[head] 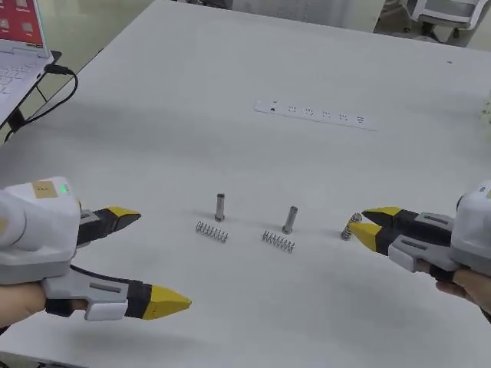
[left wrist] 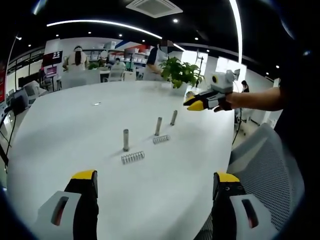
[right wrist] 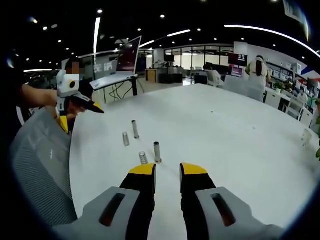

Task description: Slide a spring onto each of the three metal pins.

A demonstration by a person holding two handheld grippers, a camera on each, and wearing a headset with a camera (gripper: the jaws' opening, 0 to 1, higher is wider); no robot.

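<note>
Three short metal pins stand in a row on the white table: left pin (head: 220,207), middle pin (head: 290,219), right pin (head: 355,220). A spring (head: 212,231) lies in front of the left pin, and a second spring (head: 278,241) lies in front of the middle one. The third spring (head: 347,231) rests against the right pin's base. My right gripper (head: 369,222) is open by a narrow gap with nothing in it, its tips just right of that pin (right wrist: 157,151) and spring (right wrist: 143,157). My left gripper (head: 149,257) is wide open, left of the row and clear of the left pin (left wrist: 126,139).
A white power strip (head: 316,113) lies further back on the table (head: 230,69). A laptop (head: 19,38) with a black cable sits at the far left edge. A potted plant (left wrist: 180,72) stands beyond the table, with people behind it.
</note>
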